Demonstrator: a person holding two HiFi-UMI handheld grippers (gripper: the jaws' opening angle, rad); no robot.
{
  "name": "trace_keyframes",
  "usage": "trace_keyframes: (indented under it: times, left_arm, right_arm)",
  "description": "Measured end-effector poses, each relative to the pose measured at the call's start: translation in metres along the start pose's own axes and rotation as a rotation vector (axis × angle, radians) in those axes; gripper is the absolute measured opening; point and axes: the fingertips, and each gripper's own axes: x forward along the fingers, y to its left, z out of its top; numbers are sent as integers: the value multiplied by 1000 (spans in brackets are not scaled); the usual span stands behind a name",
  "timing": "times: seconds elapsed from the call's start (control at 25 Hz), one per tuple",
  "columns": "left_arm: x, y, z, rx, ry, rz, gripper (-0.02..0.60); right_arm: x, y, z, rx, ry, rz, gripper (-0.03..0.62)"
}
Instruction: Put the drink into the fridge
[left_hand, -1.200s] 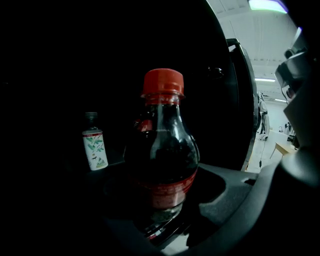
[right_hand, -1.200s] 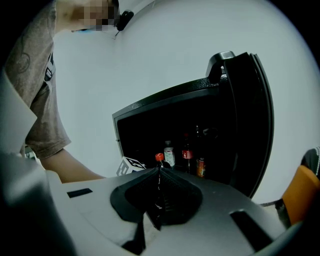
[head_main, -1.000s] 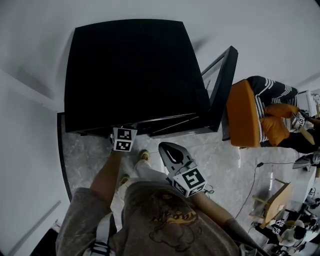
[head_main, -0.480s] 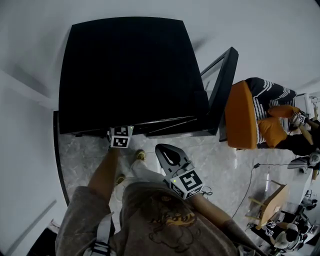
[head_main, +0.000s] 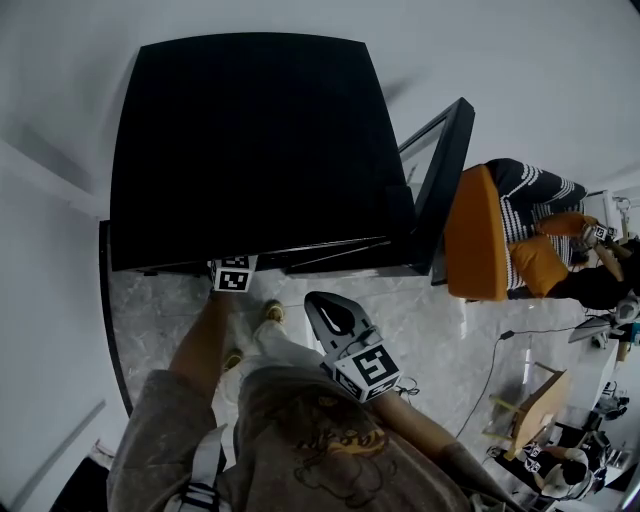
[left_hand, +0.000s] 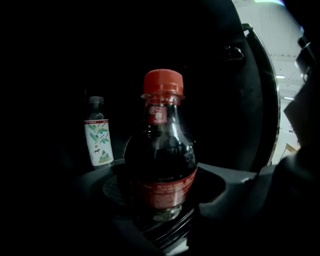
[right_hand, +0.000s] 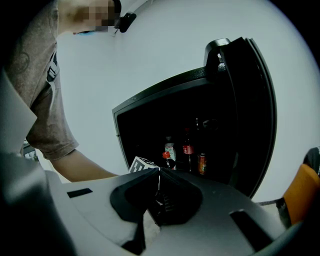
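Cola bottle (left_hand: 161, 165) sits clamped between left gripper (left_hand: 162, 212) fingers (left_hand: 235, 192); right gripper (right_hand: 158, 172) fingers pressed together, empty.

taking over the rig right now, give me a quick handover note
Left gripper: shut on the cola bottle, inside the fridge.
Right gripper: shut, empty, outside the fridge.
The door is open; a small bottle stands farther in, left of the cola bottle.
Done: cola bottle is in the fridge.
Left: set it down if not yet resting (cannot tell), let go, withdraw.
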Motion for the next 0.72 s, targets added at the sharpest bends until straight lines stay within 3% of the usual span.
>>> trace_keyframes:
  times: [0.72]
  left_arm:
    - [7, 5, 3, -2, -39, 0, 310]
  right_arm:
    - [-2, -1, -7, 6, 17, -20, 21]
